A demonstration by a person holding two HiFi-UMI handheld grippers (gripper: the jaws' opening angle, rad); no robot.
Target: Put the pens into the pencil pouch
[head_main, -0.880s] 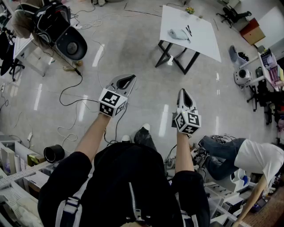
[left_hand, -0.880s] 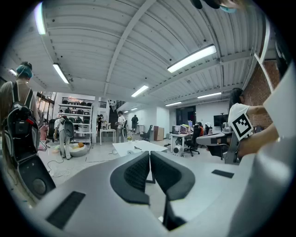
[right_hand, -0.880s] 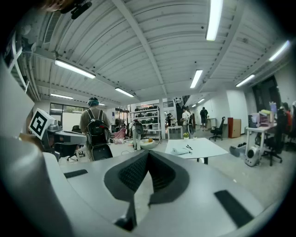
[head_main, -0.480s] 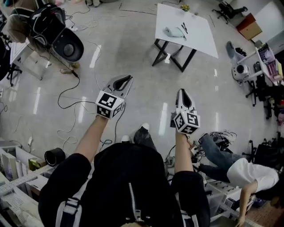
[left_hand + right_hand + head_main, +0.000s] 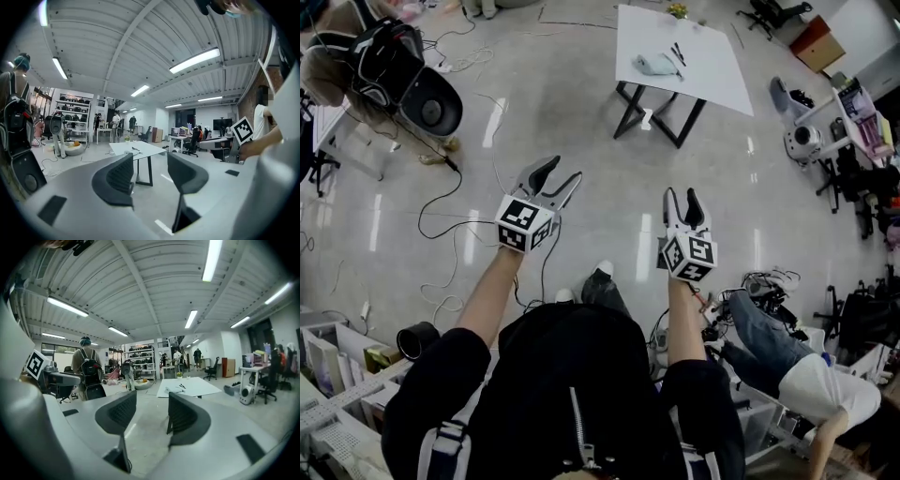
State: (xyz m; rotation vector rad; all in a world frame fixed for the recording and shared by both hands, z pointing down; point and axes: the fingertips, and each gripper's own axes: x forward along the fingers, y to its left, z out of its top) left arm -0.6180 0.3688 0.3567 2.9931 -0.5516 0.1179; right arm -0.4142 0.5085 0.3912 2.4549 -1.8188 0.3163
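A white table [image 5: 712,75] stands far ahead across the floor. On it lie a pale grey-blue pencil pouch [image 5: 654,64] and dark pens [image 5: 677,53] beside it. My left gripper [image 5: 562,169] and right gripper [image 5: 680,197] are held out at waist height over the floor, well short of the table, both open and empty. In the left gripper view the table [image 5: 140,149] shows beyond the open left gripper [image 5: 150,171]. In the right gripper view the table [image 5: 197,389] with the pouch [image 5: 172,390] and pens [image 5: 182,386] lies beyond the open right gripper [image 5: 152,411].
Black cables [image 5: 450,202] trail over the floor at the left. A person with a backpack and a speaker [image 5: 403,80] stands at the upper left. Another person [image 5: 787,370] crouches at the lower right. A white machine [image 5: 802,141] and desks line the right side; shelves sit at the lower left.
Both grippers' jaws were together and now stand apart. The table has shifted slightly left in the head view. The crouching person has moved lower.
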